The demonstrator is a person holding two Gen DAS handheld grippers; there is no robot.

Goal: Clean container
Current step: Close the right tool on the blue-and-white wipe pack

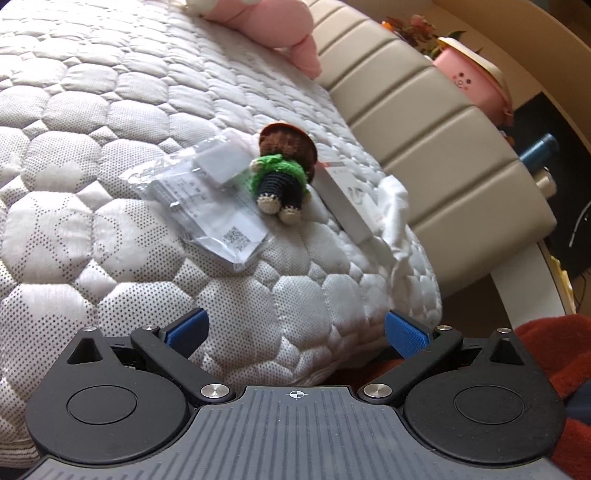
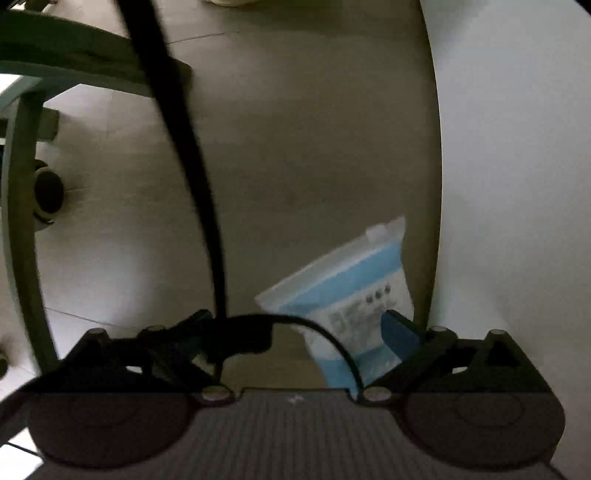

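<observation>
We held our left gripper [image 1: 297,334] with fingers apart over the bed [image 1: 110,166], empty. Our right gripper [image 2: 295,332] also stood spread above the floor [image 2: 295,147]; we saw no container, only a pouch [image 2: 351,291] by the wall [image 2: 517,184].

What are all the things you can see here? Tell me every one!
quilted mattress: one, white, under the doll
crochet doll: one, green, black and brown, lying on the mattress
clear packet: one, see-through, partly under the doll
headboard: one, beige, beside the mattress
pink cushion: one, far end of the mattress
blue-and-white pouch: one, on the floor
black strap: one, hangs across the view
left gripper: one, blue pads, open
right gripper: one, open
</observation>
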